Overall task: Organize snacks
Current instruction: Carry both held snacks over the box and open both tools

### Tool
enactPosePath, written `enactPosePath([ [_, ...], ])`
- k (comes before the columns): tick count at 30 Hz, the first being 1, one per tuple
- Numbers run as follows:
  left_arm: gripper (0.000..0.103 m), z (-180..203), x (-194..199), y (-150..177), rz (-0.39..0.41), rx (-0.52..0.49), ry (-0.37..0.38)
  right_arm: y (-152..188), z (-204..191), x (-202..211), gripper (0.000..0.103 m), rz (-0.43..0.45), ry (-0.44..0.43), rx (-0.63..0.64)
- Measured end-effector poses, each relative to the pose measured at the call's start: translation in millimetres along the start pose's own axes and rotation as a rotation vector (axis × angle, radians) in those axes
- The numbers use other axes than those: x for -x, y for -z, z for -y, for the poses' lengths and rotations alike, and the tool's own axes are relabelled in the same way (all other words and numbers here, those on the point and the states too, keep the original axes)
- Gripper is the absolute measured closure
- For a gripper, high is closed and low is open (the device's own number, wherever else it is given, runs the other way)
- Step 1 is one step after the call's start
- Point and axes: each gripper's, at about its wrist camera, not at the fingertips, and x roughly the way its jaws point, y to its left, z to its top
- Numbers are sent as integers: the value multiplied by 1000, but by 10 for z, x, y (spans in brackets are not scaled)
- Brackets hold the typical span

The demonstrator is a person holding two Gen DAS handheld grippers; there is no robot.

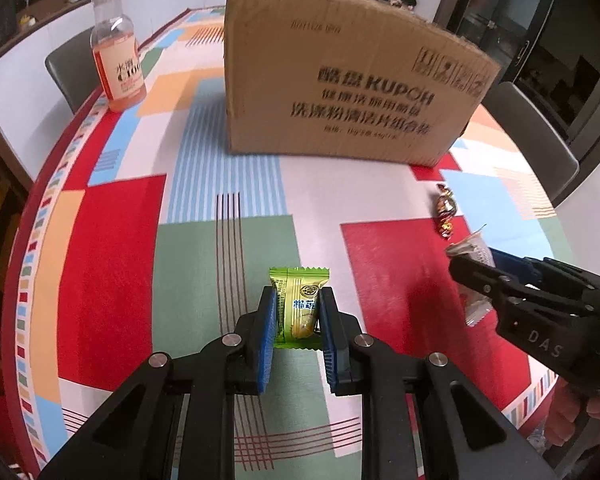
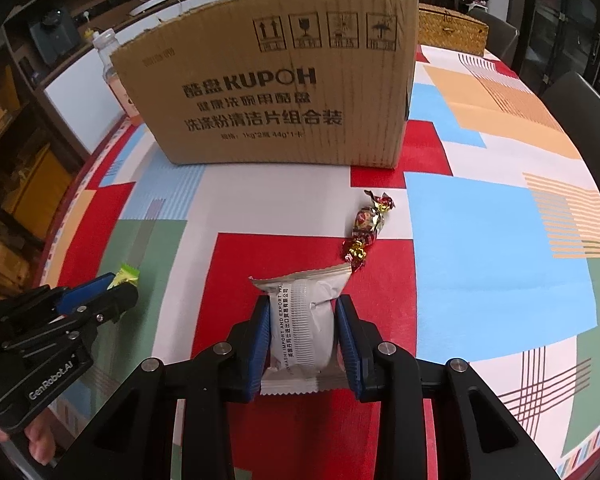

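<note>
1. Green snack packet [image 1: 300, 306] sits clamped between the left gripper [image 1: 298, 312] pads above the tablecloth [image 1: 112, 240]; carry it level over the cardboard box [image 1: 340, 92] rim before letting go.
2. White snack packet [image 2: 304, 328] is pinched by the right gripper [image 2: 303, 334]; clear the foil candy [image 2: 366, 226] beside it, which awaits collection.

Both wrist cams ride close above the table [image 1: 112, 240], tilted steeply down along their fingers, facing the box [image 1: 340, 92]. Left view sits left of right view; each catches the other gripper at its edge. Shared: box, foil candy [image 2: 366, 226], bottle [image 1: 116, 60]
</note>
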Motion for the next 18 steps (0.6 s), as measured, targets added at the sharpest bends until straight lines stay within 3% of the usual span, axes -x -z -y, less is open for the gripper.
enactPosePath([
  [18,82,172,514,-354,175,-56,19,-304,-4,499,69,159,-21,33],
])
